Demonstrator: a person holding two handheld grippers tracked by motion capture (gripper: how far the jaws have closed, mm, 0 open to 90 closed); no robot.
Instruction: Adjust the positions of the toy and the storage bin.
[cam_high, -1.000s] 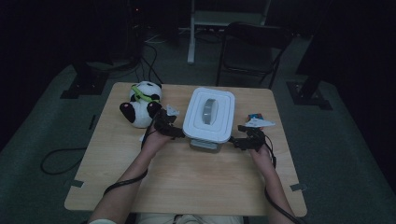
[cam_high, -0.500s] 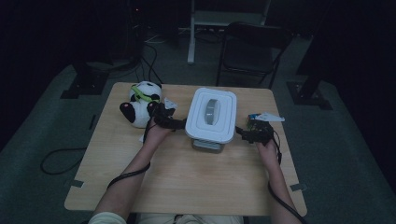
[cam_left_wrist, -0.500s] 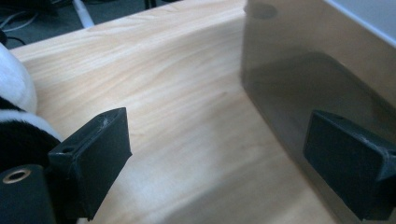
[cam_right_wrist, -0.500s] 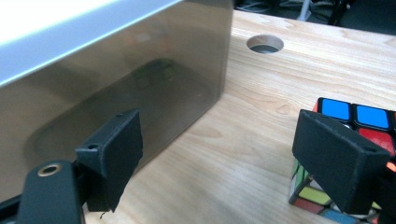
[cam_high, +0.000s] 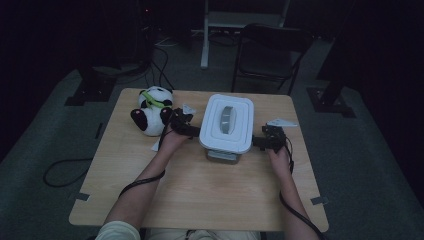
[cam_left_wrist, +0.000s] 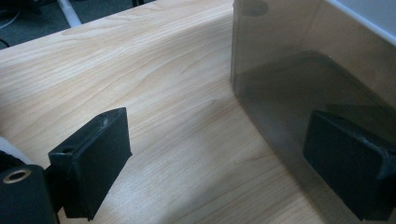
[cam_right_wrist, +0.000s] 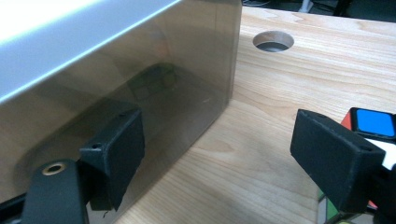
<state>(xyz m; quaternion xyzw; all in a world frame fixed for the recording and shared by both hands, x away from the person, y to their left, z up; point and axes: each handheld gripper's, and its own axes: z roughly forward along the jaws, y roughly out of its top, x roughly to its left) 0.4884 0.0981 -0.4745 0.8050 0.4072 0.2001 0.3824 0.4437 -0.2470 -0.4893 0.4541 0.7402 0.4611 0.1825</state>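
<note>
A clear plastic container with a white lid stands in the middle of the wooden table. My left gripper is at its left side. In the left gripper view the gripper is open, with one jaw against the container's translucent wall and bare wood between the jaws. My right gripper is at the container's right side. It is open too, its left jaw close to the container wall and nothing held between the jaws.
A panda plush with a green band sits at the back left, just beyond my left hand. A colour-tiled puzzle cube lies beside the right gripper's outer jaw. A round cable hole is cut in the table behind it.
Both grippers have shifted slightly away from the person along the container's sides and now sit close against it. The container and panda stay where they were.
</note>
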